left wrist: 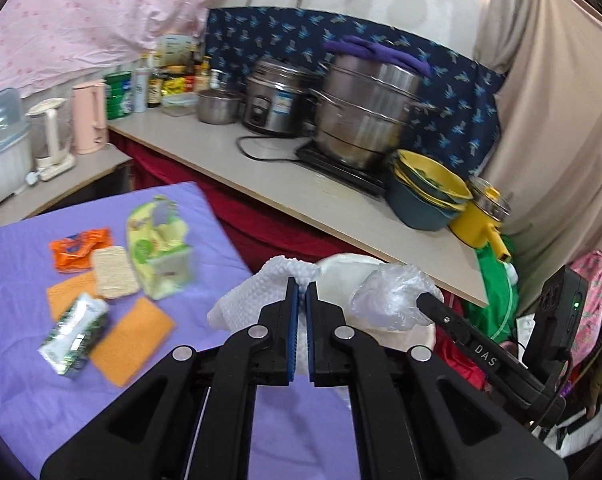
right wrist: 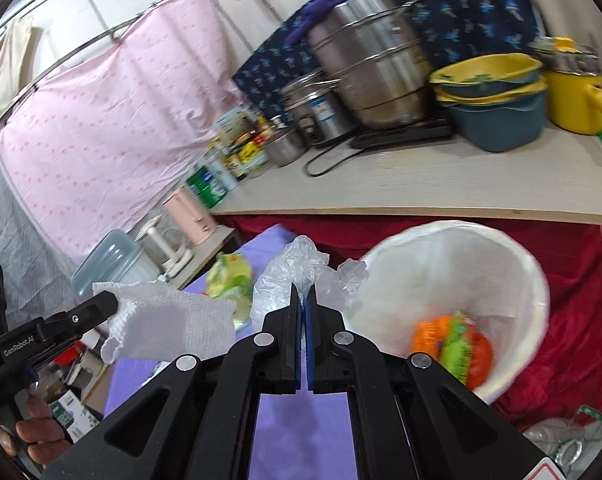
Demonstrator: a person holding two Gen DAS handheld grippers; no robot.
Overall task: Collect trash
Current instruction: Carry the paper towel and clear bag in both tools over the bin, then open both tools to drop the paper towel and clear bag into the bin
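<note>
My left gripper (left wrist: 303, 285) is shut on a white paper towel (left wrist: 249, 304), held in the air past the edge of the purple-covered table (left wrist: 17, 280). My right gripper (right wrist: 303, 291) is shut on crumpled clear plastic (right wrist: 289, 276). It hangs just left of the white lined bin (right wrist: 529, 276), which holds orange and green wrappers (right wrist: 453, 344). Each view shows the other gripper close beside, the right gripper (left wrist: 423, 300) with its clear plastic (left wrist: 393, 296), the left gripper (right wrist: 115, 302) with its paper towel (right wrist: 169, 324). On the table lie an orange wrapper (left wrist: 79, 254), a noodle block (left wrist: 113, 272), a yellow-green pack (left wrist: 159, 252) and a green carton (left wrist: 75, 332).
Behind the bin runs a pale counter (left wrist: 301, 196) with a tall steel steamer pot (left wrist: 365, 116), a rice cooker (left wrist: 277, 100), yellow and blue bowls (right wrist: 497, 96), a yellow pot (right wrist: 577, 92) and bottles. Red cloth (right wrist: 581, 320) hangs under it. A person's hand (right wrist: 37, 432) grips the left handle.
</note>
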